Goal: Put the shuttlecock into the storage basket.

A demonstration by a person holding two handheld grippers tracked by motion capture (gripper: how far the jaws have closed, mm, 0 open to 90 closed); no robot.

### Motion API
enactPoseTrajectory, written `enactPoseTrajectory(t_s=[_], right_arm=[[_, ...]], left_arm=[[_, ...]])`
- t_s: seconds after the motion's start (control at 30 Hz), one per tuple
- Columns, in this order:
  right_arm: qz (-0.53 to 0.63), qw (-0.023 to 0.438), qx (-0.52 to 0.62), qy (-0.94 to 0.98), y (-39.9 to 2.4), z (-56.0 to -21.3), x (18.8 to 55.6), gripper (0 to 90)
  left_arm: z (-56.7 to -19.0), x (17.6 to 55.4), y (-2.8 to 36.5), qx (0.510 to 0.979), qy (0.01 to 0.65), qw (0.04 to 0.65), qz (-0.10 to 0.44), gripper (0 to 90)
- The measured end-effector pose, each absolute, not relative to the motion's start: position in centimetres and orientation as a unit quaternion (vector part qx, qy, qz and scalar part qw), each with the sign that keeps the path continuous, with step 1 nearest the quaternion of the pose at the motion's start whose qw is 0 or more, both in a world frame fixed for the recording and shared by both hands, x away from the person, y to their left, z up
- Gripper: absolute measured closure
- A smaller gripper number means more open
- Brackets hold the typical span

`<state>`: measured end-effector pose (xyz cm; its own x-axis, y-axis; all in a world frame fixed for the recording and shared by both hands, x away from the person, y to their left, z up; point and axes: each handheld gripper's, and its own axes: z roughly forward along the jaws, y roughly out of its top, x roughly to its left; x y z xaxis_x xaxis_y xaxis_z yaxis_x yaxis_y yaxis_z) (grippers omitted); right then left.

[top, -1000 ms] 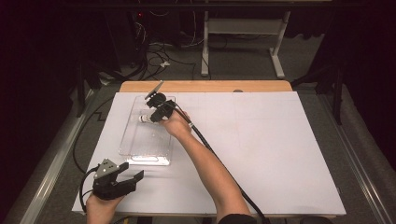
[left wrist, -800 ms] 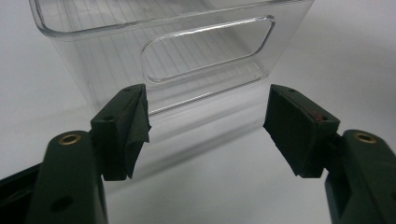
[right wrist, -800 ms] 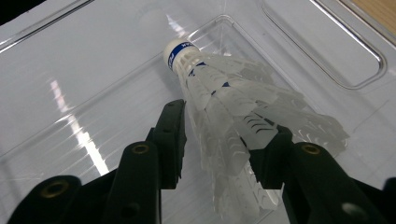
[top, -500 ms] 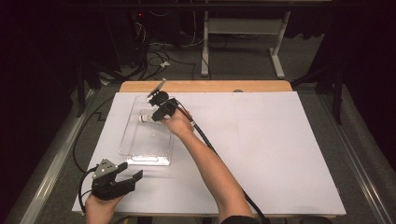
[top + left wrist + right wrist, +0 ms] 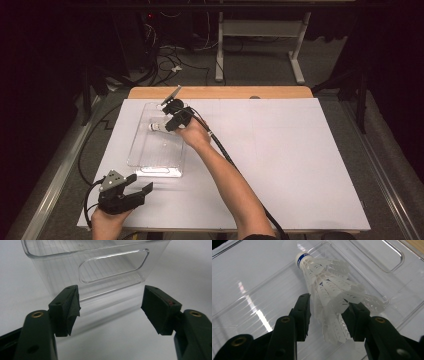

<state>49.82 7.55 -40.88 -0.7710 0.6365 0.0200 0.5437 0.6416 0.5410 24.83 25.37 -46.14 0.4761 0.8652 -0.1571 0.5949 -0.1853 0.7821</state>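
A white plastic shuttlecock with a blue-banded cork lies inside the clear plastic bin, its skirt toward me. My right gripper reaches into the far half of the bin, and its jaws have just been opening. They now stand loosely either side of the skirt, with a gap at the left pad. In the high view the shuttlecock pokes out left of the right gripper. My left gripper rests open on the white sheet, pointing at the bin's near end wall, with nothing between its fingers.
A white sheet covers the table, and a wooden edge shows at the far side. The right gripper's black cable trails along the forearm. Beyond the table are a dark floor, cables and a stand's legs.
The right hand has shifted very slightly over the bin with the shuttlecock still at its jaws. The left gripper has stayed where it was.
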Motion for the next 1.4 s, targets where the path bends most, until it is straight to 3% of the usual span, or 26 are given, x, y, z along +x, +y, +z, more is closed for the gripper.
enactPoseTrajectory(t_s=[0.37, 1.03, 1.13, 1.2, 1.4], right_arm=[[0.280, 0.088, 0.333, 0.896, 6.2, -40.3, 49.6, 60.8], [0.265, 0.084, 0.320, 0.906, 6.3, -40.8, 49.5, 83.8], [0.265, 0.083, 0.322, 0.905, 6.2, -40.8, 49.5, 82.3], [0.265, 0.089, 0.323, 0.904, 6.2, -40.6, 49.5, 75.1], [0.271, 0.098, 0.328, 0.900, 5.8, -39.9, 49.3, 68.1]], left_arm=[[-46.2, 24.8, 25.4, 0.751, 0.487, 0.415, 0.163, 31.9], [-46.2, 24.8, 25.4, 0.752, 0.486, 0.415, 0.163, 31.8], [-46.2, 24.8, 25.4, 0.752, 0.486, 0.415, 0.163, 31.8], [-46.2, 24.8, 25.4, 0.752, 0.486, 0.415, 0.163, 31.8], [-46.2, 24.8, 25.4, 0.752, 0.486, 0.415, 0.163, 31.8]])
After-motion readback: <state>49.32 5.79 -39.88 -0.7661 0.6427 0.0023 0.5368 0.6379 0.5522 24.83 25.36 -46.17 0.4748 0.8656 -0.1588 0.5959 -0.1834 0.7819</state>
